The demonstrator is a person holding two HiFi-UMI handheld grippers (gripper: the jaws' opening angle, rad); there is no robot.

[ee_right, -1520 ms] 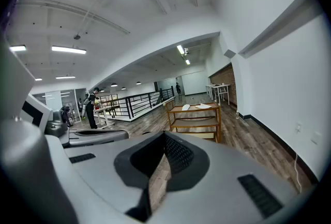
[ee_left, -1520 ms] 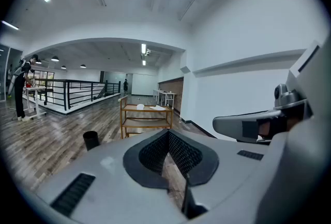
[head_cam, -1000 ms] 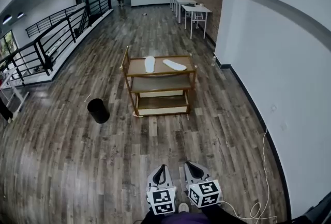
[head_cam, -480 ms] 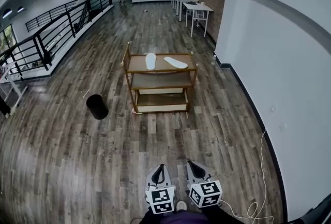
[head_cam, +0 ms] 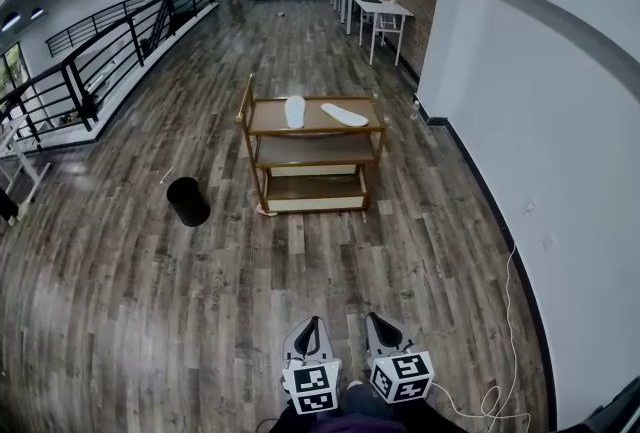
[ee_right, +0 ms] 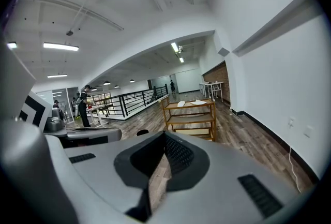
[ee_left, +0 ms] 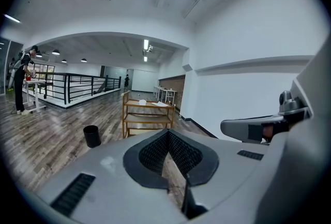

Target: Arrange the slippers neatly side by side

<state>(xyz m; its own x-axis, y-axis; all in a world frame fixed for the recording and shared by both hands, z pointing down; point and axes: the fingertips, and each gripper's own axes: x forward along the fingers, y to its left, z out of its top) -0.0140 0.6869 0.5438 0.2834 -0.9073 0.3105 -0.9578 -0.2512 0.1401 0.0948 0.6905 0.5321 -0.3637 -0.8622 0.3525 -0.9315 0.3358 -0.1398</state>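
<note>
Clenched and empty, the left hand-held gripper (head_cam: 311,324) and right hand-held gripper (head_cam: 379,321) are facing slippers (head_cam: 295,111) lying well ahead on the cart (head_cam: 315,133), seemingly splayed apart.

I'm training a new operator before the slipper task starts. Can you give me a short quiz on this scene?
1. True or false: the straight slipper and the angled slipper both lie on the top shelf of the wooden cart.
2. Where is the black bin? A) on the cart's bottom shelf; B) on the floor, left of the cart in the head view; C) under the far white tables.
3. Fill in: the left gripper and the right gripper are both empty, with their jaws ____.

Key: 1 true; 2 B; 3 shut.
</note>
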